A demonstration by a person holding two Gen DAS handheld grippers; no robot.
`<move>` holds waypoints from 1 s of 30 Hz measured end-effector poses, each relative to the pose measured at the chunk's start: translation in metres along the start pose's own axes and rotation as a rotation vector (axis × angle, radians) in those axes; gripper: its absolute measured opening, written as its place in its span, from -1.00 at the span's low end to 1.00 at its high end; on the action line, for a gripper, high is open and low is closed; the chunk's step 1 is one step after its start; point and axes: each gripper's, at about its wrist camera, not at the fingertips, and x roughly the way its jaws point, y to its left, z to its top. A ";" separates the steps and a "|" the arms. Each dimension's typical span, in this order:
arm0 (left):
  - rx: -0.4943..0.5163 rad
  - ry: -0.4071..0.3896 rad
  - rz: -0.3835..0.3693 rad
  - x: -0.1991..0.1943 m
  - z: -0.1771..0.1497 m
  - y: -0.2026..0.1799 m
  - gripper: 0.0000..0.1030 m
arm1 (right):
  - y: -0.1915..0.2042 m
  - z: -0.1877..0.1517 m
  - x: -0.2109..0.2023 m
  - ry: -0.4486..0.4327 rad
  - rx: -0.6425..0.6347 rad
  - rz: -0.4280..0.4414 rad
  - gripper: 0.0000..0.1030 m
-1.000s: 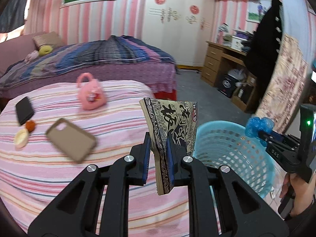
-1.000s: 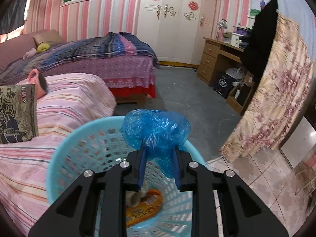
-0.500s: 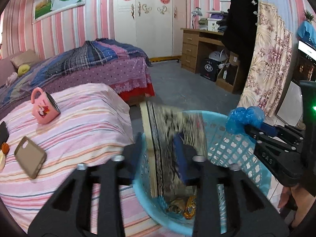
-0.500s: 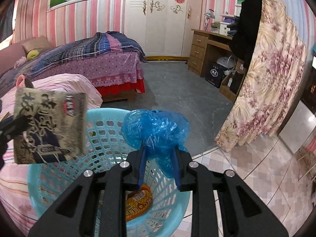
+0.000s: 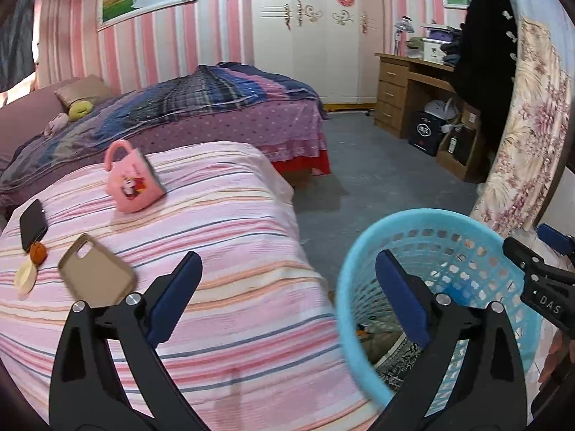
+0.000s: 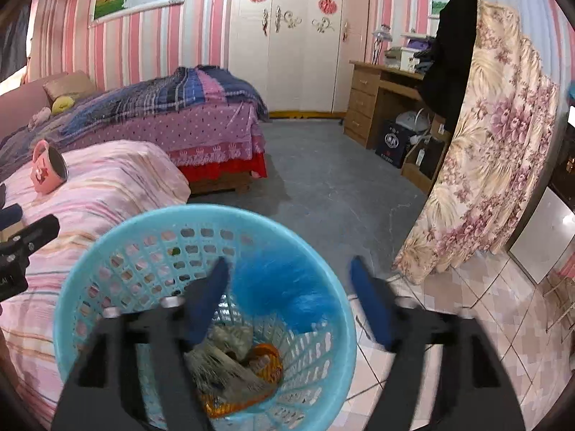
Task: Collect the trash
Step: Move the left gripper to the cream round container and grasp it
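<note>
A light blue plastic basket (image 5: 363, 251) stands on the floor beside the pink striped bed; it also shows in the right wrist view (image 6: 107, 248). My left gripper (image 5: 284, 291) is open and empty, over the bed edge and the basket rim. The black patterned snack bag (image 5: 399, 362) lies inside the basket. My right gripper (image 6: 287, 298) is open above the basket. The blue plastic bag (image 6: 284, 294) is blurred, falling between its fingers into the basket. An orange wrapper (image 6: 262, 362) lies at the bottom.
On the striped bed (image 5: 215, 222) lie a pink mug (image 5: 133, 183), a tan phone case (image 5: 95, 273), a black phone (image 5: 32, 222) and small orange and cream items (image 5: 30, 265). A second bed, a wooden desk (image 5: 406, 93) and a floral curtain (image 6: 485, 165) stand around grey floor.
Both grippers opened. The snack bag dropped from the left gripper into the basket. The blue bag left the right gripper and is falling in. The left gripper swung back toward the bed.
</note>
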 end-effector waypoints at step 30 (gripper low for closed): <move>-0.053 -0.076 0.209 -0.075 -0.016 0.157 0.89 | 0.111 0.028 -0.022 -0.065 -0.025 0.109 0.81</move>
